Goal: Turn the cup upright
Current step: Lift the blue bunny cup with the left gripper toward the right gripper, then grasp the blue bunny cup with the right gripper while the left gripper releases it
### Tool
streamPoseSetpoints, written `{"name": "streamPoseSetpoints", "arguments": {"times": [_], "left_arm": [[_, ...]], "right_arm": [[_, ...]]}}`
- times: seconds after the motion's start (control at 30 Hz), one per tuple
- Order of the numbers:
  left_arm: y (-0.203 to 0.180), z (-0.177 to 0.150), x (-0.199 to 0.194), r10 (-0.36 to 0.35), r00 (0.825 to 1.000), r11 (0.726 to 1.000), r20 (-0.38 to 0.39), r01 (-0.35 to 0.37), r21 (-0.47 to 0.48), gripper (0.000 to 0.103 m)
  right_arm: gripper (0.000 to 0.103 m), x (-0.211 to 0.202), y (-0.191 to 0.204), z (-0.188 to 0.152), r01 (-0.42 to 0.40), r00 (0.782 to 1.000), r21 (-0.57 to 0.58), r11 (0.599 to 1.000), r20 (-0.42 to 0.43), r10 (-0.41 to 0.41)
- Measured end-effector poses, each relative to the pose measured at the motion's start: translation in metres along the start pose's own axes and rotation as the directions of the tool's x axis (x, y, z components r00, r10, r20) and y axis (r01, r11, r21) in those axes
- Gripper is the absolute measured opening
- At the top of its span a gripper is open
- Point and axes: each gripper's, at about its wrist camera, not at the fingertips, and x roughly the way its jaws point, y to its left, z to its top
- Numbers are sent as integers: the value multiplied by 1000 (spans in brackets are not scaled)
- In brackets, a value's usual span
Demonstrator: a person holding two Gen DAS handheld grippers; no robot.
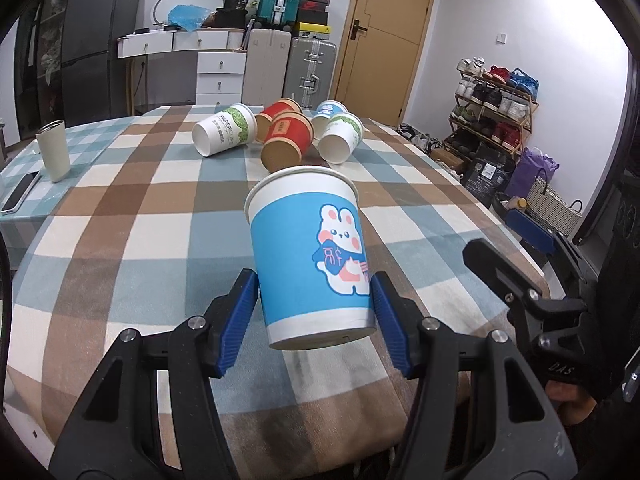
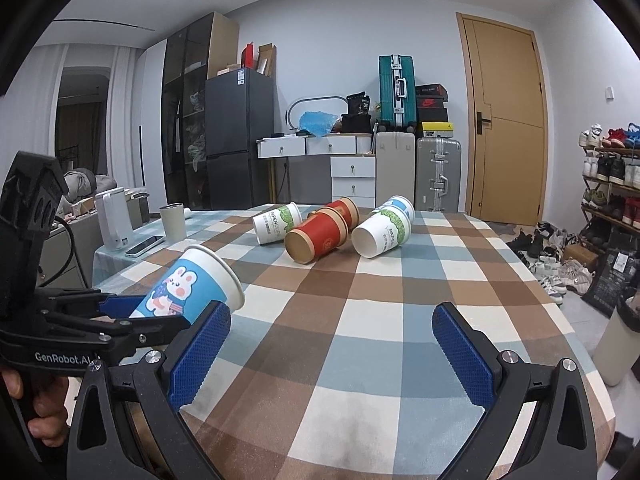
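I hold the blue paper rabbit cup (image 1: 308,256) tilted above the checked counter (image 1: 160,208) in my left gripper (image 1: 316,312), jaws clamped; level it, lower gently, right gripper (image 2: 332,344) jaws wide, empty.

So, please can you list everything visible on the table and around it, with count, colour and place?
bunny cup: 1, blue and white, held tilted above the table's near part
fallen paper cups: 5, two red, two white-green, one blue-white, far middle of the table
tumbler: 1, cream, upright, far left
phone: 1, dark screen, beside the tumbler
tablecloth: 1, brown, blue and white checks
suitcases: 3, teal, beige, silver, by the wall
door: 1, tan
shoe rack: 1, right
left gripper: shut on the bunny cup
right gripper: open, holds nothing
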Motion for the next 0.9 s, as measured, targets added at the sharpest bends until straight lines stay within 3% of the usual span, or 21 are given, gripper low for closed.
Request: {"name": "streamPoseSetpoints", "arguments": {"times": [0.5, 0.6, 0.67, 0.8, 0.9], "left_arm": [[-1, -9, 23, -22, 999, 1000, -50, 21, -13, 58], [-2, -9, 24, -8, 999, 1000, -53, 9, 5, 68], [-1, -8, 21, -13, 999, 1000, -38, 13, 5, 80], [1, -6, 14, -22, 1000, 1000, -10, 22, 9, 86], [5, -5, 8, -14, 1000, 1000, 10, 14, 15, 99]], "right_arm": [[103, 1, -1, -3, 2, 1000, 5, 1000, -8, -2], [103, -1, -1, -2, 1, 1000, 4, 1000, -3, -1], [103, -2, -2, -1, 0, 1000, 6, 1000, -3, 0], [103, -3, -5, 1, -3, 1000, 18, 1000, -4, 3], [103, -3, -6, 4, -10, 1000, 34, 999, -16, 11]]}}
